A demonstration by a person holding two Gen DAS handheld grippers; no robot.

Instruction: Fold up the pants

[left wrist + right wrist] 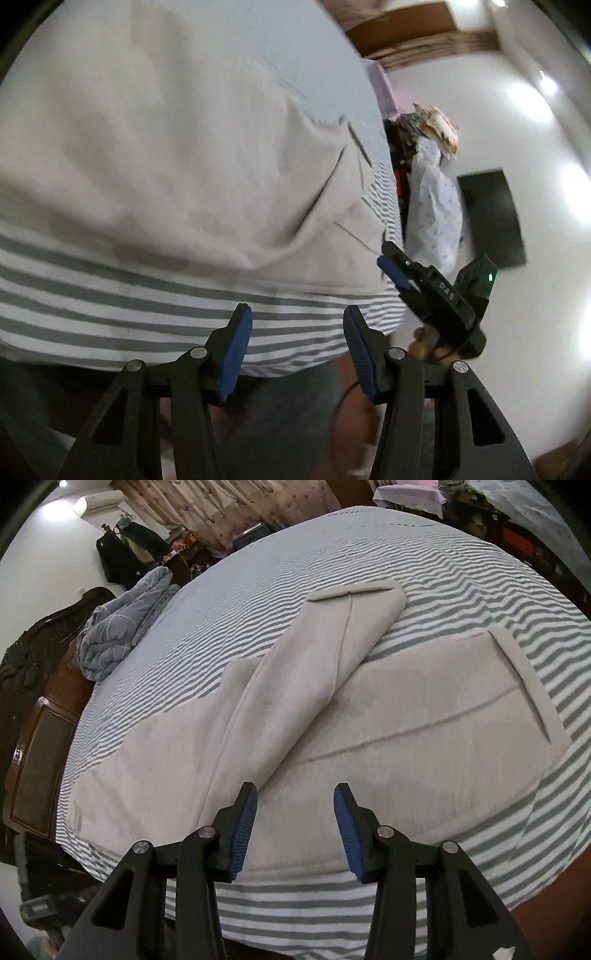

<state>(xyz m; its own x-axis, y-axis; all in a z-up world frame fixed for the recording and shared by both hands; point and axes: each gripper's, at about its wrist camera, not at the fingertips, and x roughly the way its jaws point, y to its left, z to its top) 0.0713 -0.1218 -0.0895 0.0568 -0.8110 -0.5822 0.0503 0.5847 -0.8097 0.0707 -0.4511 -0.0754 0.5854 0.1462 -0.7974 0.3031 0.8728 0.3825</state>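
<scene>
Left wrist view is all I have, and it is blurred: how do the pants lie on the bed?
Observer: The right wrist view shows the pants spread on the striped bed, one leg folded diagonally across the other.
Operator: Is the right gripper holding any cloth?
Observer: No. The right gripper is open, with nothing between its fingers.
Operator: Anything else on the bed?
Observer: A bundled grey blanket at the bed's far left edge.
</scene>
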